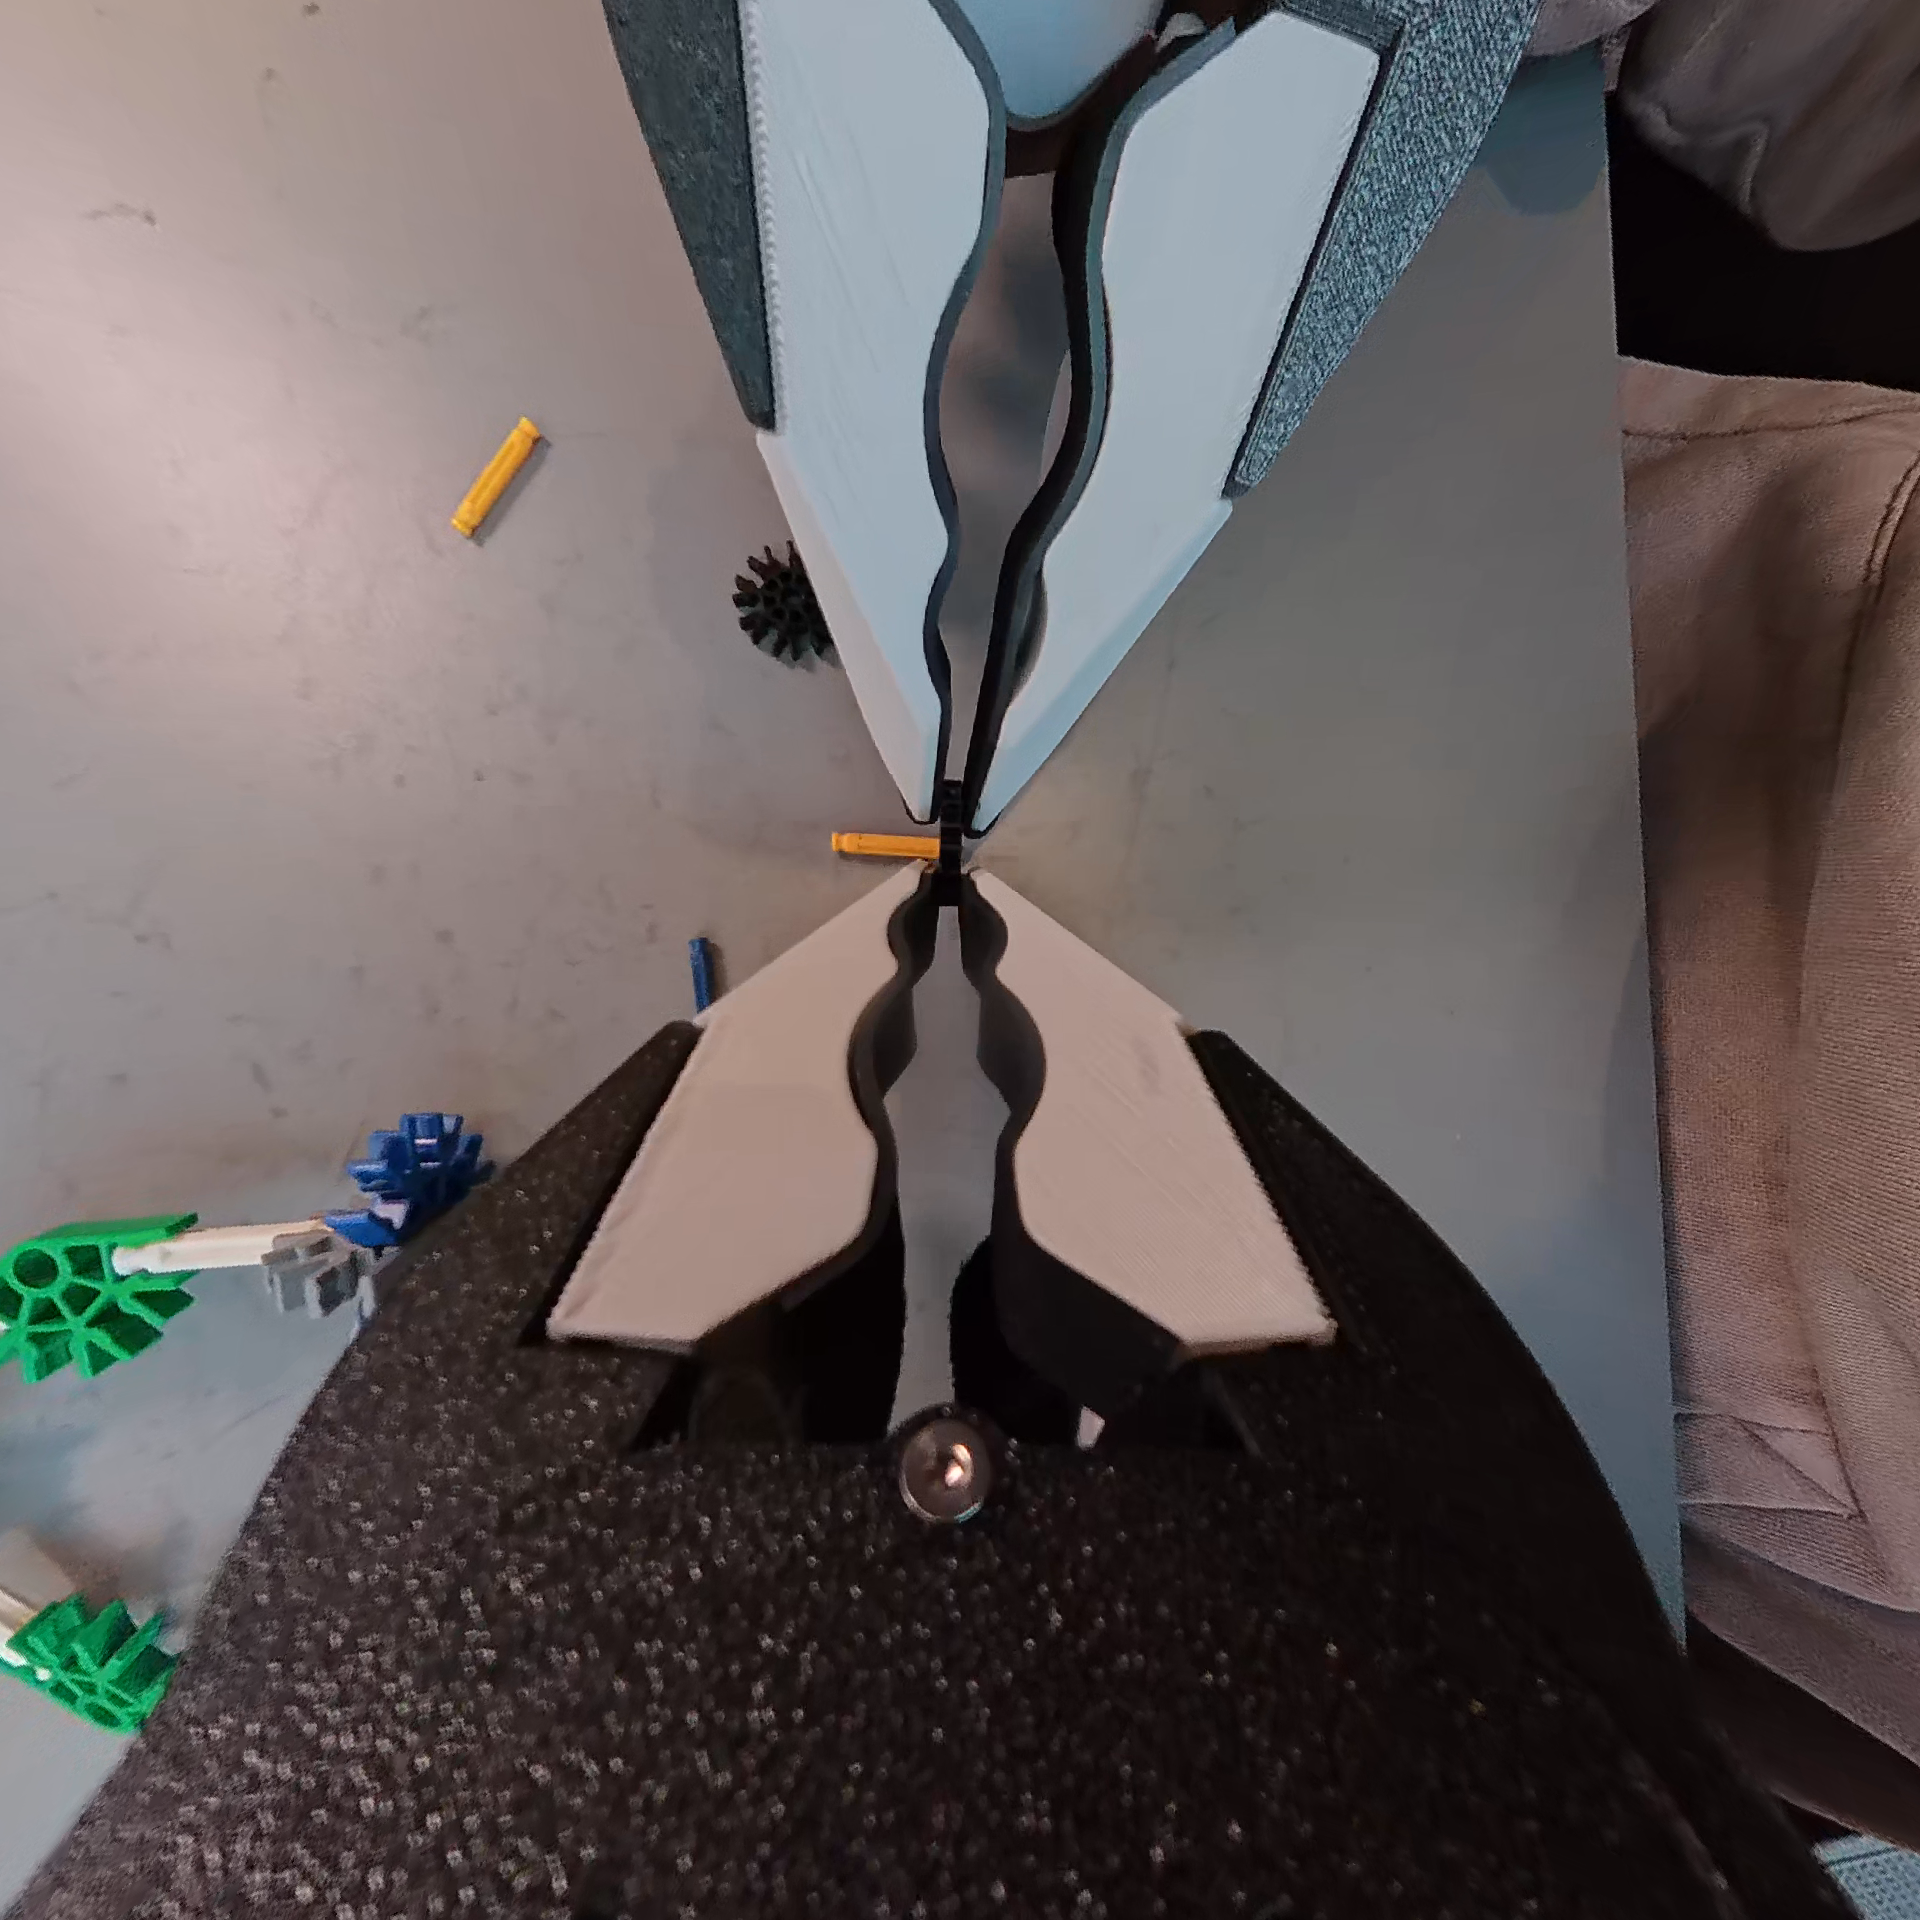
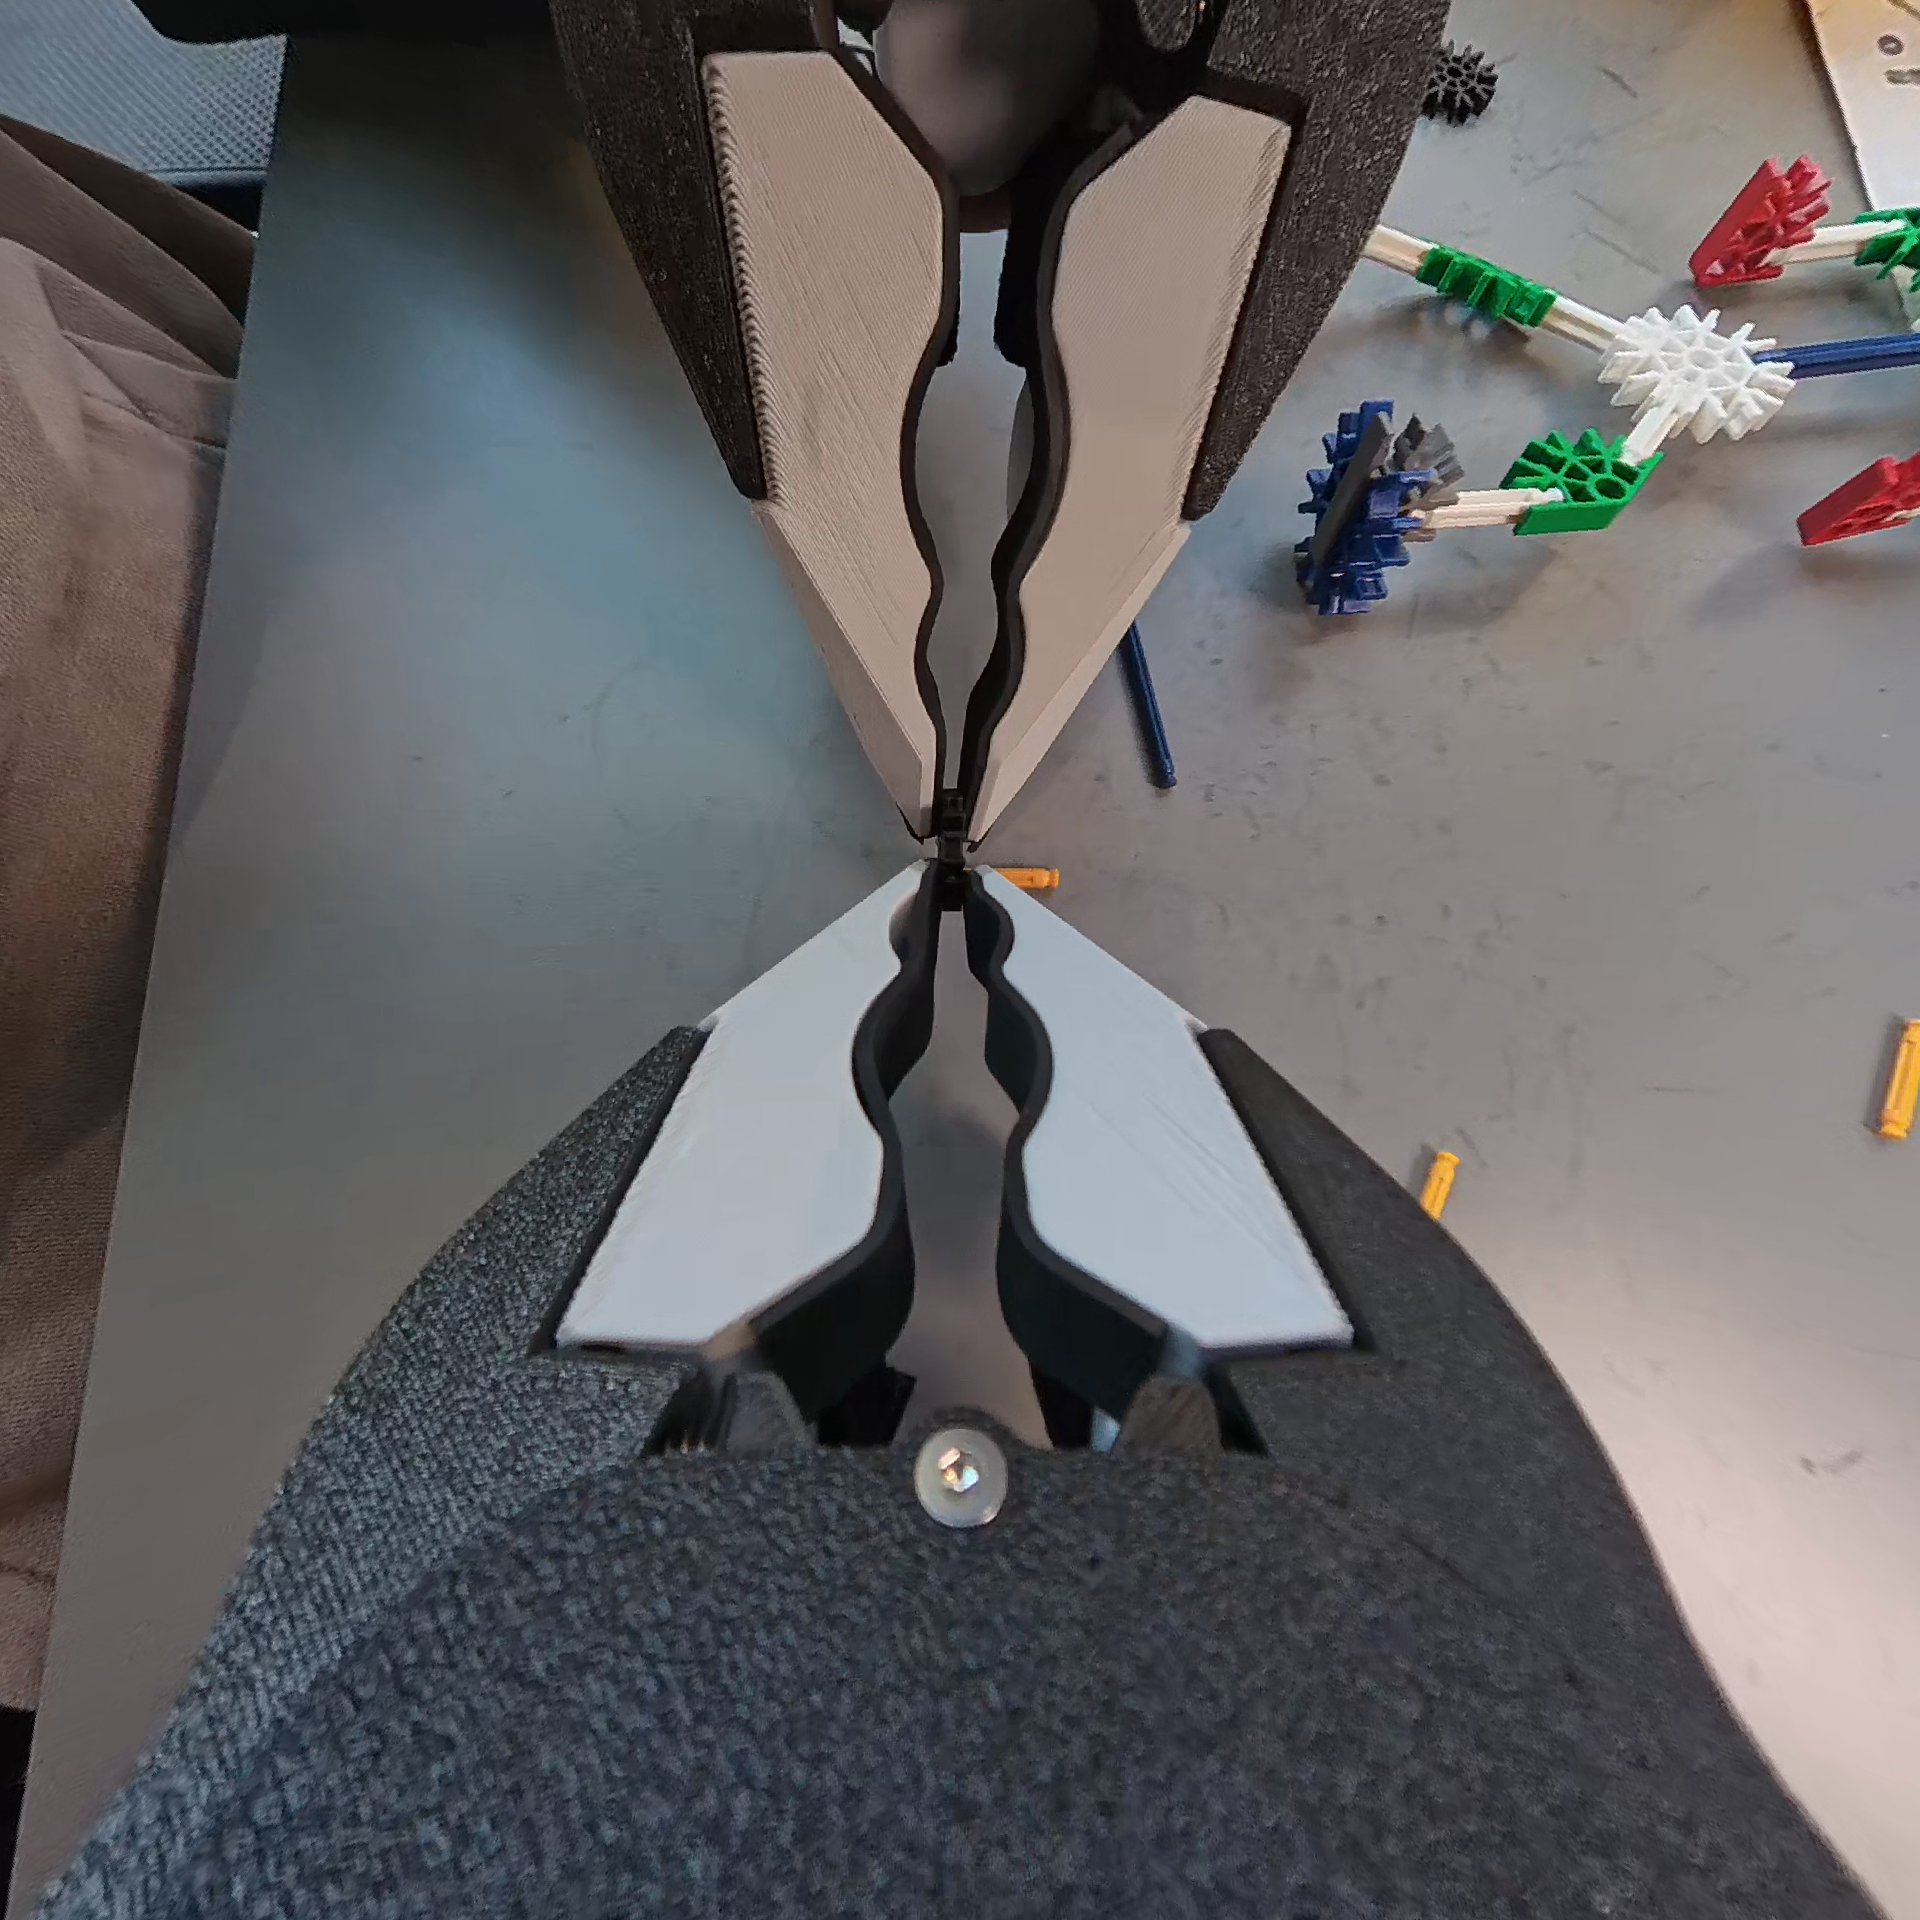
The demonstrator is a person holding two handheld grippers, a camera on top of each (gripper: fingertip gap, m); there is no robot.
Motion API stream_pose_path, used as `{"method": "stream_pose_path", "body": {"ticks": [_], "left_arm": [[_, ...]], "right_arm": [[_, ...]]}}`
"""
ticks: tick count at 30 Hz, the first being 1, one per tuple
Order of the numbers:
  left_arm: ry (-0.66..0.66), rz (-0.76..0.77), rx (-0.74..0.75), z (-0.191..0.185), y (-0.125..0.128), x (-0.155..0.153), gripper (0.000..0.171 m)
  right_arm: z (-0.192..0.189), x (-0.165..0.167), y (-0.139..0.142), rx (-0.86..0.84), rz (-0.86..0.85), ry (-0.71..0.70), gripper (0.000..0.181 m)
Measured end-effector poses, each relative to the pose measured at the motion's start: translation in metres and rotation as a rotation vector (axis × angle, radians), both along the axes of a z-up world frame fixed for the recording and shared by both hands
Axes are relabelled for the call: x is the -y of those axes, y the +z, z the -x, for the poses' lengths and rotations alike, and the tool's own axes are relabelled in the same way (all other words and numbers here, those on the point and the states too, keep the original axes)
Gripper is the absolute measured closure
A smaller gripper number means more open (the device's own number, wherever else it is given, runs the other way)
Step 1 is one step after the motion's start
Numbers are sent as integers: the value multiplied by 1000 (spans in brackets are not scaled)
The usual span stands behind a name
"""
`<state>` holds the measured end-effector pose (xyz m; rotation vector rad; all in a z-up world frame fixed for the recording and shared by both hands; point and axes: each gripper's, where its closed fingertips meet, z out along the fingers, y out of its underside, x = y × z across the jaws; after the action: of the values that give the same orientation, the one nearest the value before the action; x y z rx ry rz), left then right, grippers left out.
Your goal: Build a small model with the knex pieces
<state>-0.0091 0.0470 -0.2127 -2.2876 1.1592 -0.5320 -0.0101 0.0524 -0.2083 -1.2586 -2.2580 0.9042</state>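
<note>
1. Black short rod (image 1: 951, 847), one: your left claw (image 1: 948, 902) and right claw (image 2: 948, 902) meet tip to tip above the grey table (image 1: 312, 727), each pinched narrow on one end of it.
2. Yellow rods: two in the left wrist view, one (image 1: 883, 844) just beside the tips, one (image 1: 499, 476) well apart.
3. Blue connector (image 2: 1351, 509), one, joined to white rods and green connectors (image 2: 1579, 480) at your right.
4. Black round connector (image 1: 774, 608), one, beside the right claw.
</note>
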Motion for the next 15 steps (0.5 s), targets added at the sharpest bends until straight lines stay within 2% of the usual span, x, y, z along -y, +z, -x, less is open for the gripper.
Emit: {"method": "stream_pose_path", "body": {"ticks": [1, 15], "left_arm": [[1, 0, 0, 0, 0, 0, 170], [11, -26, -56, -1, 0, -1, 170]], "right_arm": [[0, 0, 0, -2, -2, -1, 179], [-2, -1, -1, 6, -27, 2, 179]]}}
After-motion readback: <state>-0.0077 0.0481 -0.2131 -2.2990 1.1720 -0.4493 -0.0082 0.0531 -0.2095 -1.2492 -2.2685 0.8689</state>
